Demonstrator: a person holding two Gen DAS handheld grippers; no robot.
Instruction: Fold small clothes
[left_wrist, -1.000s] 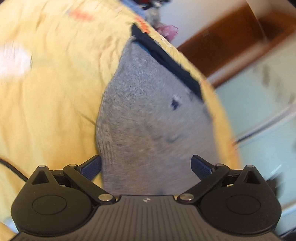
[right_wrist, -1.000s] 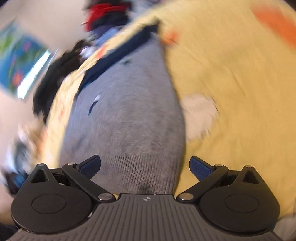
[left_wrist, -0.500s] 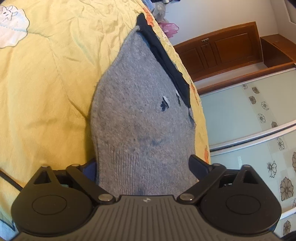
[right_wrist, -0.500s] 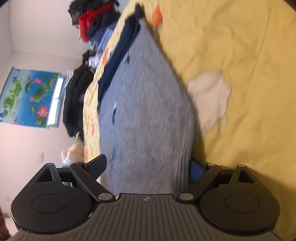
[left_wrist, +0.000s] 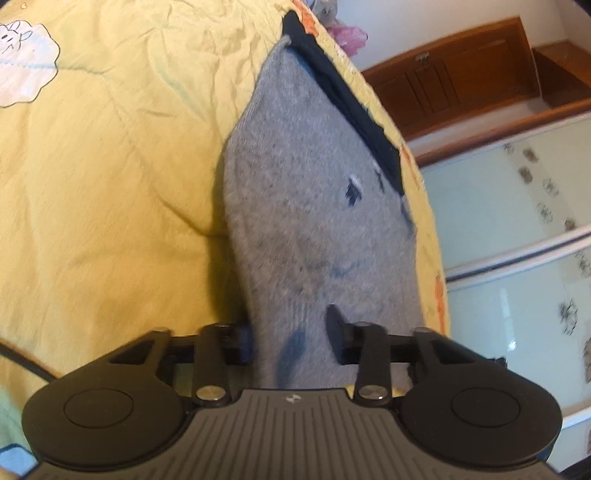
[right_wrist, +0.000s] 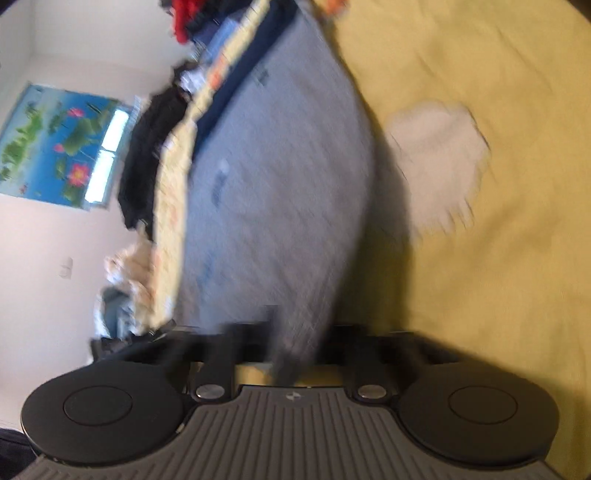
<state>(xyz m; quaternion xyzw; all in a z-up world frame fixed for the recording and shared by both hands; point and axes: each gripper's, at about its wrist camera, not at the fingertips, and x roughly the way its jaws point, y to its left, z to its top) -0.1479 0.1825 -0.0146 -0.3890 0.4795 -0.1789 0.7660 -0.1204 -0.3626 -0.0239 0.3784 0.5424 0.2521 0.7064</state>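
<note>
A grey knitted garment (left_wrist: 310, 206) with a navy edge band (left_wrist: 354, 110) lies on a yellow bed cover (left_wrist: 103, 177). My left gripper (left_wrist: 291, 336) is shut on its ribbed near edge, the fabric pinched between the fingers. In the right wrist view the same grey garment (right_wrist: 280, 177) runs away from me, blurred, with the navy band (right_wrist: 236, 85) along its left side. My right gripper (right_wrist: 291, 339) is shut on the garment's near edge and lifts it a little off the cover (right_wrist: 480, 258).
The bed edge (left_wrist: 428, 221) drops off to the right, with a wooden door (left_wrist: 461, 85) and glass panels (left_wrist: 517, 229) beyond. A pile of dark and red clothes (right_wrist: 155, 140) lies at the far side. A white cloud print (right_wrist: 436, 147) marks the cover.
Both grippers went from open around the garment's ribbed edge to shut on it. The edge now stands pinched and raised off the cover.
</note>
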